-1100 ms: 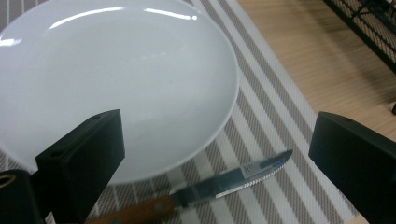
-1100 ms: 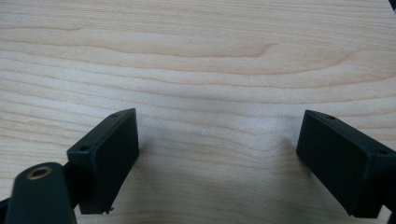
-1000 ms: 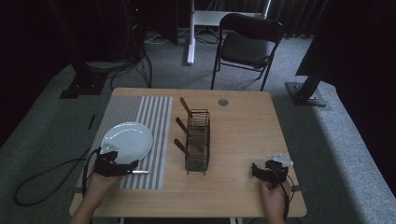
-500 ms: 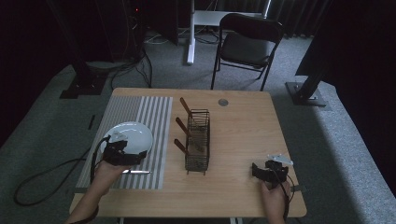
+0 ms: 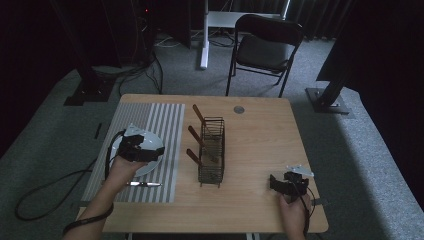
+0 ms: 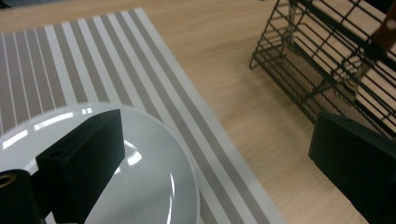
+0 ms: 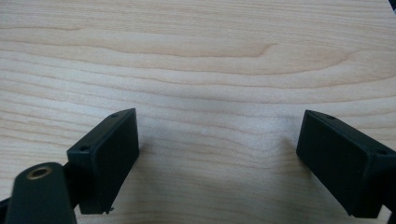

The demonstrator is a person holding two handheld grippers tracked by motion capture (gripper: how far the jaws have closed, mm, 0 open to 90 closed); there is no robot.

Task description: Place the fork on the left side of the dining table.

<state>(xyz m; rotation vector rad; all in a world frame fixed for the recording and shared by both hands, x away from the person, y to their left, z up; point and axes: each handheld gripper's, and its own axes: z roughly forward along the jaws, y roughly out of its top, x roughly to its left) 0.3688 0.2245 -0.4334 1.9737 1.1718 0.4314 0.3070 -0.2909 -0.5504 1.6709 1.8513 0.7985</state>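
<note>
**White plate under an open left gripper — the approach step**

White glazed plate [image 5: 150,159] lies on the striped placemat [image 5: 150,120] at the left of the wooden table [image 5: 260,135]. The left gripper [image 5: 152,152] hangs over it with jaws spread wide and nothing between them; in the left gripper view one jaw stands above the plate's surface, the other out over bare wood toward the rack. A knife [image 5: 144,184] lies on the mat just beside the plate's near edge. At centre stands the black wire rack [image 5: 212,150], three brown handles [image 5: 194,135] jutting from its left side. At the right, near the table's front edge, the right gripper [image 5: 274,182] rests low over bare wood, jaws equally wide and empty.

Judged step: reaching for the plate, grasp not yet made. The next move probably calls for lowering one jaw under the rim and closing on the edge — a thin, slick lip that may slide if pinched shallowly.
</note>
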